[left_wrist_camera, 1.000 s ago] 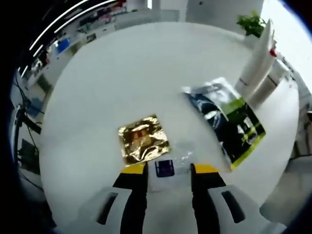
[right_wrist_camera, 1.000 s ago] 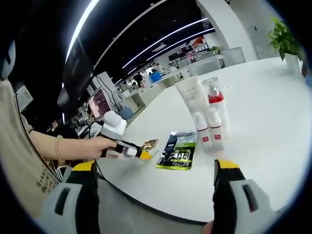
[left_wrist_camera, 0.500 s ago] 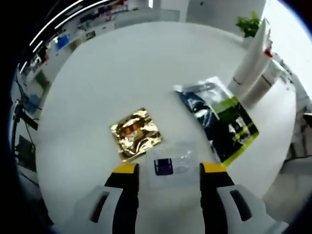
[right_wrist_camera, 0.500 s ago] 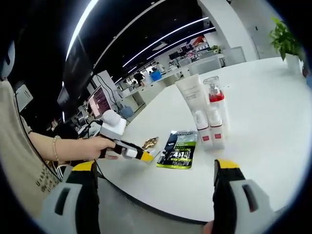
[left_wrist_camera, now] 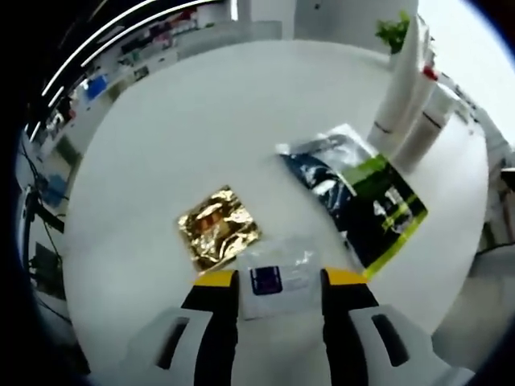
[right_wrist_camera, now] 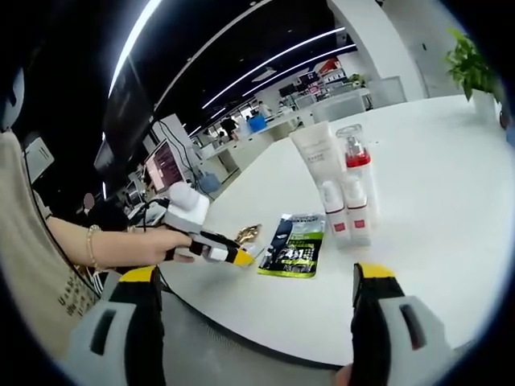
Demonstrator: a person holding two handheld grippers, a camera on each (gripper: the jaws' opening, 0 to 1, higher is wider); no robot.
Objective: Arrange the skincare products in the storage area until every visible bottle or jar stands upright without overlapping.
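While bottles (right_wrist_camera: 348, 193) are standing upright, left tongs (left_wrist_camera: 278, 277) are straddling a clear sachet (left_wrist_camera: 278, 279), unclosed; right tongs (right_wrist_camera: 253, 277) are gaping wide.

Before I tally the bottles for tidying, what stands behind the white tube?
In the right gripper view, a clear pump bottle with a red collar rises behind the white tube. Its lower body is covered by two small bottles standing in front.
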